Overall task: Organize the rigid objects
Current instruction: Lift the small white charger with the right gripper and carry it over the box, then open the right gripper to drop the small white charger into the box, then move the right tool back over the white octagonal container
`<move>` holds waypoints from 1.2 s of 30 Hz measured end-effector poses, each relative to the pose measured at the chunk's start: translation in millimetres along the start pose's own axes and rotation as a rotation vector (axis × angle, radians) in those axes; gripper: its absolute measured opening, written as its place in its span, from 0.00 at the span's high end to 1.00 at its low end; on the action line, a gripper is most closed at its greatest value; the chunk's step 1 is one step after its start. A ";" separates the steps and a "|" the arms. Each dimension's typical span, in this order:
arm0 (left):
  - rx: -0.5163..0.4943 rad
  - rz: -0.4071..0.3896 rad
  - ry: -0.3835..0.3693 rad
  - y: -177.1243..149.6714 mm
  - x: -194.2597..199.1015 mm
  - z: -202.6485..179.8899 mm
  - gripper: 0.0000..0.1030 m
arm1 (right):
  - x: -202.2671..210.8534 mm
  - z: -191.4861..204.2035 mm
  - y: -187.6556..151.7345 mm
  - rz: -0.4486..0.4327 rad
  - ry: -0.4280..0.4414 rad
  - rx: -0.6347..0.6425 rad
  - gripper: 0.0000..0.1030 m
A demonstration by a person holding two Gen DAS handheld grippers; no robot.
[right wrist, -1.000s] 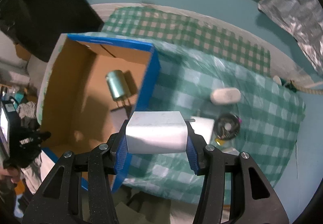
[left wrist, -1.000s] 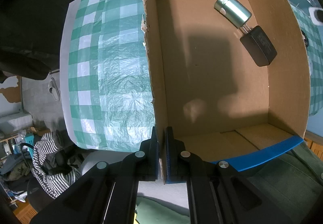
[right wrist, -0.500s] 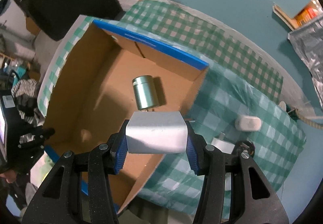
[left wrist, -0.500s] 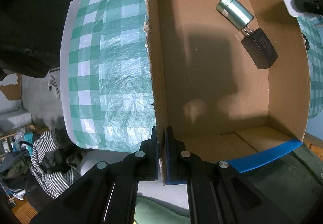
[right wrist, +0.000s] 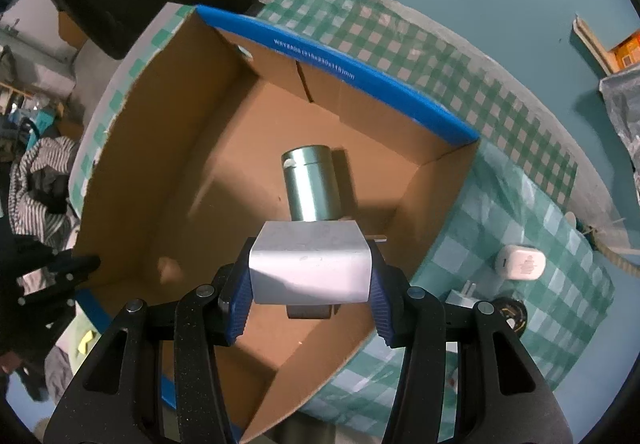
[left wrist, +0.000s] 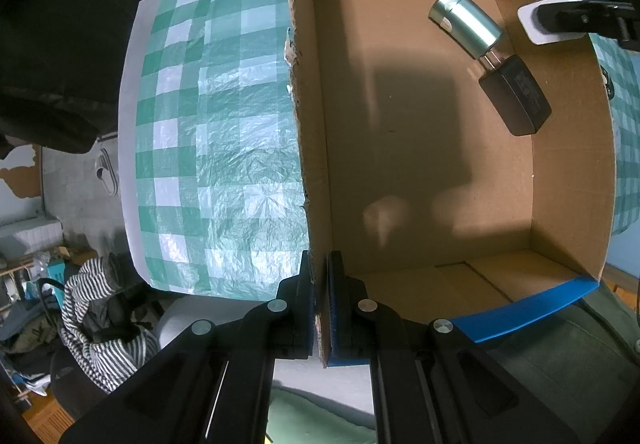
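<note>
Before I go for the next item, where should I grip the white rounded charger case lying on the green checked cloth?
Take the white rounded charger case across its narrow width, coming straight down from above. It lies flat on the green checked cloth, so only its rounded long edges offer opposing faces. The white plug adapter sits close by on one side, so keep the fingers clear of that.

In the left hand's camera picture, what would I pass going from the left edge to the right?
Striped cloth → checked tablecloth → the box wall pinched by the left gripper → metal cylinder → black adapter → white block held by the right gripper.
</note>
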State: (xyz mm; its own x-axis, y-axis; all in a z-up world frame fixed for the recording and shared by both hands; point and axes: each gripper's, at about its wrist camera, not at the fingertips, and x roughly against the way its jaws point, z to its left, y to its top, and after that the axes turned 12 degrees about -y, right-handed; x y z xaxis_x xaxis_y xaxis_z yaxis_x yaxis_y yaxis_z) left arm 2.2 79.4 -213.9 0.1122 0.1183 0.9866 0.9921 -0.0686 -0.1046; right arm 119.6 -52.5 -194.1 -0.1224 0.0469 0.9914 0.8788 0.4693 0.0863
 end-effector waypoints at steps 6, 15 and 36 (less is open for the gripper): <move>0.000 0.003 0.000 0.3 0.0 0.1 0.94 | -7.2 2.6 0.0 0.017 -0.018 0.001 0.51; -0.002 0.005 0.002 1.1 -0.3 -0.1 0.94 | -8.5 -7.2 -3.4 0.013 -0.043 -0.036 0.48; -0.007 0.004 0.006 1.5 -0.3 0.0 0.94 | 27.8 -25.3 -18.9 -0.045 -0.025 -0.104 0.35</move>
State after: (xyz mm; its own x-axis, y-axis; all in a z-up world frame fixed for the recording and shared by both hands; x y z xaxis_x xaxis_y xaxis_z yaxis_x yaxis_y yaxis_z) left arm 3.6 79.3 -214.3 0.1162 0.1122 0.9869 0.9912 -0.0764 -0.1081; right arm 111.2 -82.3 -165.7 -0.1732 0.0508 0.9836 0.9151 0.3776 0.1416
